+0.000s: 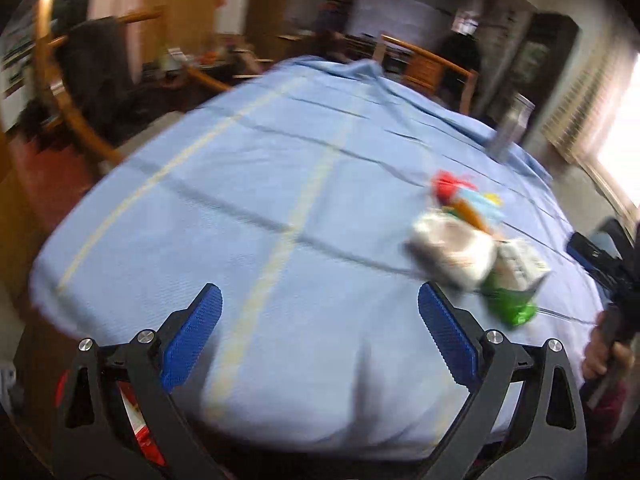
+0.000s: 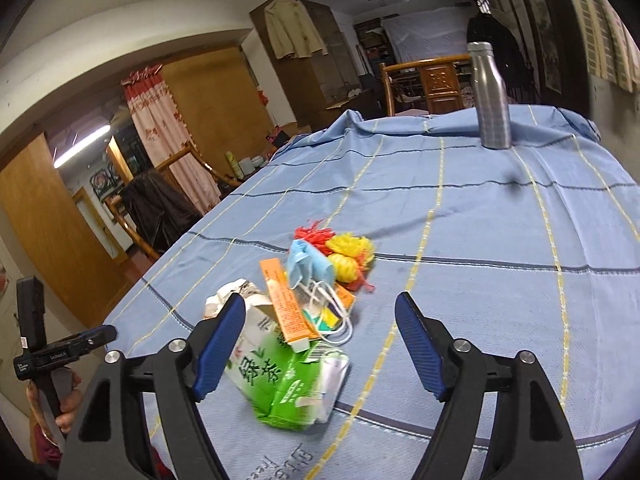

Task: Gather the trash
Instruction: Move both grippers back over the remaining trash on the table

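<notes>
Both grippers hover spread wide and empty above a blue tablecloth (image 2: pixel 480 208). The right gripper (image 2: pixel 320 348) frames a green-and-white carton (image 2: pixel 280 380) printed with Chinese characters, in the trash pile (image 2: pixel 316 292) well short of a steel bottle (image 2: pixel 491 96). The left gripper (image 1: pixel 320 336) touches nothing.

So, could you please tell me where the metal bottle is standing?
The metal bottle stands upright at the table's far right end in the right wrist view, apart from the trash pile.
</notes>
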